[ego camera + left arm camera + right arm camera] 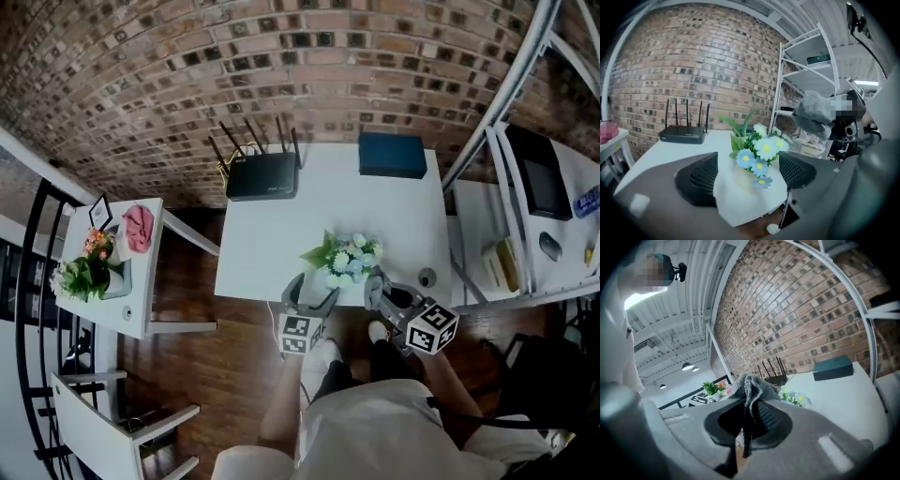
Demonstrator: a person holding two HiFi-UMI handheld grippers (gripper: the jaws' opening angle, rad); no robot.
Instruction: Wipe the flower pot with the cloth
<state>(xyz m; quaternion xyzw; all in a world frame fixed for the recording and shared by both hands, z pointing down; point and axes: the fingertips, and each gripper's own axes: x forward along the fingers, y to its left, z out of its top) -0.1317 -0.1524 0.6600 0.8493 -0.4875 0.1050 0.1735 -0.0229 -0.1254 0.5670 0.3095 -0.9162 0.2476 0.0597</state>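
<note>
The white flower pot (738,176) with blue and white flowers (345,261) stands near the front edge of the white table (281,234). My left gripper (314,292) is just left of it. In the left gripper view my left gripper (747,174) is open, with the pot ahead between the jaws and a gap on each side. My right gripper (384,292) is at the pot's right, shut on a bunched grey cloth (752,387) that sticks up from the jaws. That cloth (813,112) also shows at the right of the left gripper view. The flowers (794,398) lie beyond the right jaws.
A black router (262,173) and a dark blue box (392,155) sit at the table's far edge by the brick wall. A small round object (427,277) lies near the front right corner. White shelving (525,216) stands right; a side table (141,300) with plants stands left.
</note>
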